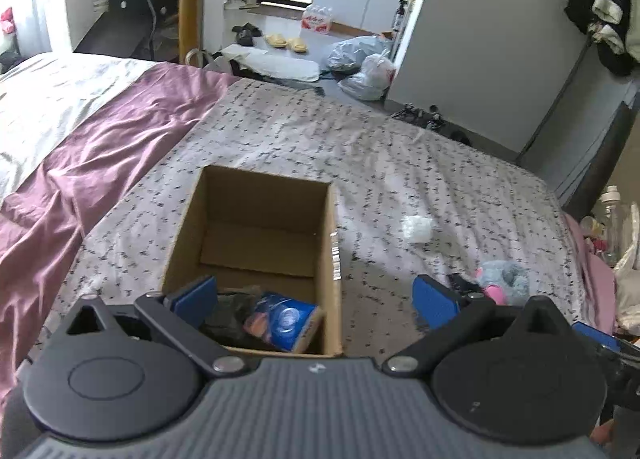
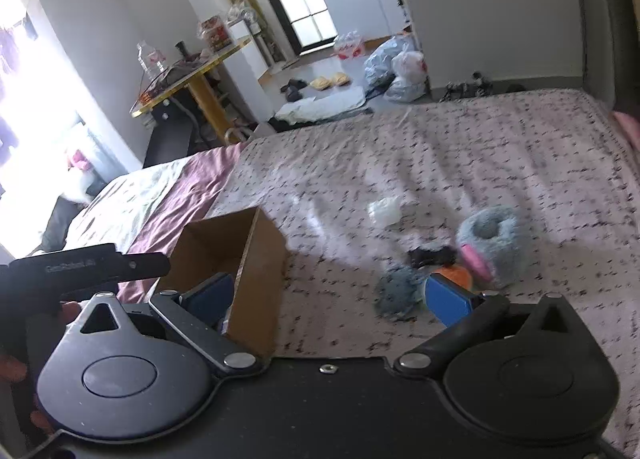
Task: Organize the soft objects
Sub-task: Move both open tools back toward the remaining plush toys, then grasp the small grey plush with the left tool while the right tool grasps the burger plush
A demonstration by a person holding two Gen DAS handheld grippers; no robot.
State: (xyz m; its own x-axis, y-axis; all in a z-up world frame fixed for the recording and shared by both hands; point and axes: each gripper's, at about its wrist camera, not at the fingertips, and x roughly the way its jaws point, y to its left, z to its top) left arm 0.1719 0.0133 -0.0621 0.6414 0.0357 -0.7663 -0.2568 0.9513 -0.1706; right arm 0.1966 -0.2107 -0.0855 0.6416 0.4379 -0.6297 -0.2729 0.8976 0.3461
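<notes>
Both claws hang wide apart and empty over the bed [image 1: 400, 147], the left claw [image 1: 316, 299] above the cardboard box [image 1: 332, 259], the right claw [image 2: 332, 295] nearer the loose toys. The grey plush slipper [image 2: 490, 247] lies on the sheet toward the bed's right edge, well apart from the box, its long axis running roughly across the bed and its opening turned upward. A pinch on fluff alone could slip. The light box might tip or slide if a claw knocks its rim.
</notes>
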